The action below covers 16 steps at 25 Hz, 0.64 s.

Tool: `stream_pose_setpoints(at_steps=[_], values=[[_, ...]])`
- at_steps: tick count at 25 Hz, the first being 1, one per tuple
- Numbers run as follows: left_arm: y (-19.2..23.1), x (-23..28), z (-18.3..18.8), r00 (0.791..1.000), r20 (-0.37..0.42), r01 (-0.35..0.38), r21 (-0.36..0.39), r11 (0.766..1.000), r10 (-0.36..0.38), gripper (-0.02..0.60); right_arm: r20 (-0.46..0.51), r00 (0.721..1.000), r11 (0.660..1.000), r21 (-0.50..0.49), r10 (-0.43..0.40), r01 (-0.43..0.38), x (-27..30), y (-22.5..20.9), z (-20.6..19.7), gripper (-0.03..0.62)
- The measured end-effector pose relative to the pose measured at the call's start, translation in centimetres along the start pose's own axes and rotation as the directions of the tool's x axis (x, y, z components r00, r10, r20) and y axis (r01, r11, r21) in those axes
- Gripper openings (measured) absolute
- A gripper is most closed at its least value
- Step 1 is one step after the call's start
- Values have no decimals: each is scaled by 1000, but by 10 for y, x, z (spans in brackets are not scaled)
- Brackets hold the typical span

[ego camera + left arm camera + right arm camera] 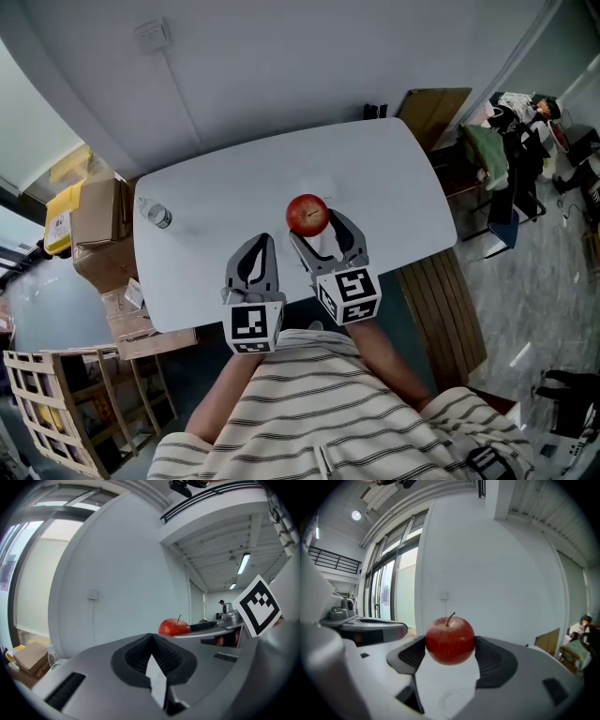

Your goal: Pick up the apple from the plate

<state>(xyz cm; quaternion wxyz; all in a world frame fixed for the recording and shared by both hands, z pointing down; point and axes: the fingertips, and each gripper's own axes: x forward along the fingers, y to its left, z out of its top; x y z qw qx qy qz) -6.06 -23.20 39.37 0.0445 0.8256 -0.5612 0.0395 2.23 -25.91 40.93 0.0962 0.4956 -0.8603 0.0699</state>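
One red apple sits pinched between the two pads of the right tongs, near the middle of the head view. In the right gripper view it hangs stem up in the centre of the frame, a pad pressed to each side, with the white surface showing below it. Lower in that view a faint round rim lies on the surface under the apple. It may be the plate, though I cannot be sure, and nothing rests inside it. The left tongs are just beside the right ones, towards the frame's left. Their ribbed pads are pressed together with nothing between them. One clear bottle stands at the left end of the surface, well apart from the apple, and its contents cannot be made out. Beyond that left edge are stacked cardboard boxes, closed, and at the lower left one slatted wooden crate.
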Motion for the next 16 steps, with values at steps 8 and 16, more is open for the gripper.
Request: stream_pose_setpoints(at_steps=[8, 16], values=[[1, 0, 0, 1000, -1, 1, -4, 1000, -1, 5, 21, 1000, 1000, -14, 14, -14, -3, 6, 6, 347], [0, 4, -1, 1000, 2, 2, -11, 1000, -2, 5, 25, 999, 1000, -22, 20, -19, -1, 3, 7, 347]])
